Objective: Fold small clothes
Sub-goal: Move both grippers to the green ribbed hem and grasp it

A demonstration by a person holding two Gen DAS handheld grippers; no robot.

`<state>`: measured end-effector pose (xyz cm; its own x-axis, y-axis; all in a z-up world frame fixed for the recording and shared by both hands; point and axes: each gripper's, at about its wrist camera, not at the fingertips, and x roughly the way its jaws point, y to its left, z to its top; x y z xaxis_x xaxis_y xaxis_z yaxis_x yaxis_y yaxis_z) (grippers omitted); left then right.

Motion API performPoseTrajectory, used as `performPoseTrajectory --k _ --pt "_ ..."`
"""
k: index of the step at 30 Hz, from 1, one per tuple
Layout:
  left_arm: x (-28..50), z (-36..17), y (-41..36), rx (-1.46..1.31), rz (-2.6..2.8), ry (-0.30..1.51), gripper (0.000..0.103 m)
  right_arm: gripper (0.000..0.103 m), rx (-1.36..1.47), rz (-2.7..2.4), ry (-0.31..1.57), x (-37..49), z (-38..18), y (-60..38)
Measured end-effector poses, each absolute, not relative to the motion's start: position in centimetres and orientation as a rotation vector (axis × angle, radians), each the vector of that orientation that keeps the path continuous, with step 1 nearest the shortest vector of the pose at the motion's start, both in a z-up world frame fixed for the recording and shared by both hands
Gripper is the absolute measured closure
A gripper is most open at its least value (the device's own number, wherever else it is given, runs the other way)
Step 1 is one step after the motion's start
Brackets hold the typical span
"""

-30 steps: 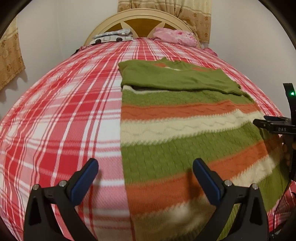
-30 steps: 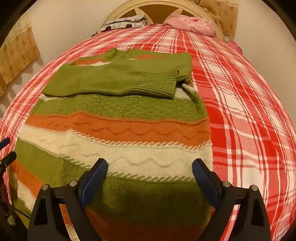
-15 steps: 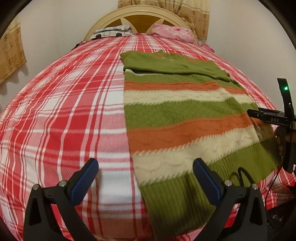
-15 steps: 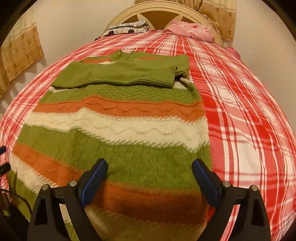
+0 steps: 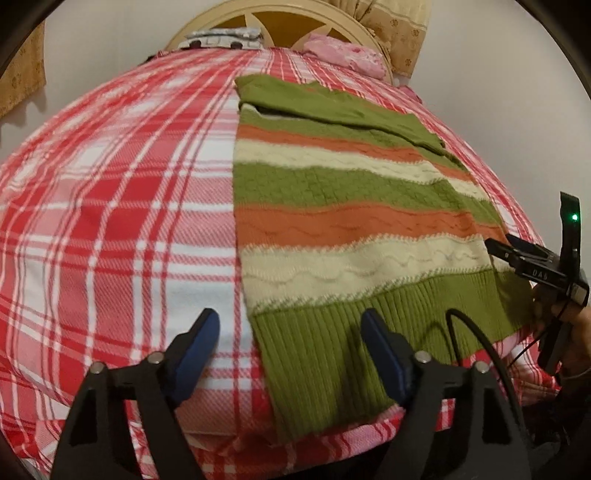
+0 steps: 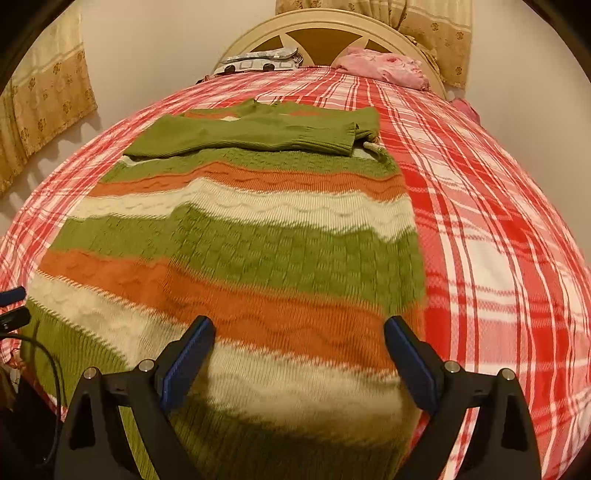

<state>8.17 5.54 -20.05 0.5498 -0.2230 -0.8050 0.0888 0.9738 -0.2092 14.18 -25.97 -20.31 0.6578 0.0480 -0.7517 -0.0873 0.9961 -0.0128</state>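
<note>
From the left wrist we look down on a striped knit sweater (image 5: 332, 221) lying flat on the red plaid bedspread (image 5: 122, 206), its green ribbed hem nearest us at the bed's edge. Our left gripper (image 5: 290, 345) has just been narrowing its jaws; they stand apart with the hem's left corner between them, the pads not pressing it. The right gripper (image 5: 532, 262) shows at the right edge, by the hem's far corner.

From the right wrist the sweater (image 6: 258, 240) fills the middle, a green sleeve (image 6: 255, 134) folded across its chest. Our right gripper (image 6: 299, 354) hangs over the lower stripes, jaws wide, holding nothing. A pink pillow (image 6: 388, 66) lies by the headboard (image 6: 325, 33).
</note>
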Motion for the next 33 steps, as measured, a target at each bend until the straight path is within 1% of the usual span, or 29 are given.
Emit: performPoseTrajectory --k 1,3,7,8,9,11,12,14,25,27,28,29,30,32,33 --pt "8.1 -20.2 5.4 -0.157 -0.198 0.983 0.029 0.009 -0.048 0.076 0.845 13.8 -20.3 -25.9" --pt "8.2 -20.6 5.2 -0.177 -0.227 1.008 0.04 0.009 -0.04 0.073 0.841 13.2 -20.4 -26.0" --pt "8.1 -21.2 5.1 -0.208 -0.253 1.034 0.041 0.009 -0.023 0.09 0.831 12.1 -20.2 -26.2" --pt "8.0 -21.1 5.0 -0.203 -0.253 1.032 0.045 0.009 -0.005 0.095 0.825 11.8 -20.1 -26.5" --pt "8.0 -21.1 4.9 -0.198 -0.264 1.032 0.054 0.009 0.014 0.097 0.813 11.3 -19.9 -26.8" --pt "7.7 -21.1 4.5 -0.183 -0.271 1.033 0.065 0.009 0.043 0.092 0.798 10.3 -19.4 -27.4" --pt "7.7 -21.0 4.3 -0.174 -0.277 1.031 0.07 0.009 0.05 0.089 0.793 9.8 -19.3 -27.7" --pt "7.6 -21.0 4.0 -0.156 -0.285 1.029 0.074 0.009 0.055 0.068 0.793 8.8 -19.1 -28.3" --pt "7.6 -21.1 3.8 -0.113 -0.276 1.014 0.074 0.01 0.095 0.06 0.871 6.0 -20.2 -29.4" --pt "7.5 -21.1 3.8 -0.113 -0.273 1.013 0.073 0.013 0.085 0.072 0.879 5.9 -20.3 -28.8" --pt "7.5 -21.1 3.9 -0.116 -0.272 1.013 0.072 0.024 0.073 0.078 0.881 5.9 -20.3 -28.5" --pt "7.5 -21.2 3.9 -0.121 -0.273 1.013 0.072 0.042 0.065 0.087 0.88 5.8 -20.2 -28.3" --pt "7.6 -21.2 4.0 -0.122 -0.274 1.012 0.072 0.049 0.066 0.09 0.881 5.7 -20.2 -28.3" --pt "7.5 -21.2 3.9 -0.117 -0.276 1.006 0.072 0.069 0.087 0.097 0.877 5.7 -20.2 -28.8" --pt "7.4 -21.2 3.9 -0.113 -0.279 1.002 0.074 0.073 0.097 0.094 0.874 5.6 -20.2 -29.2"
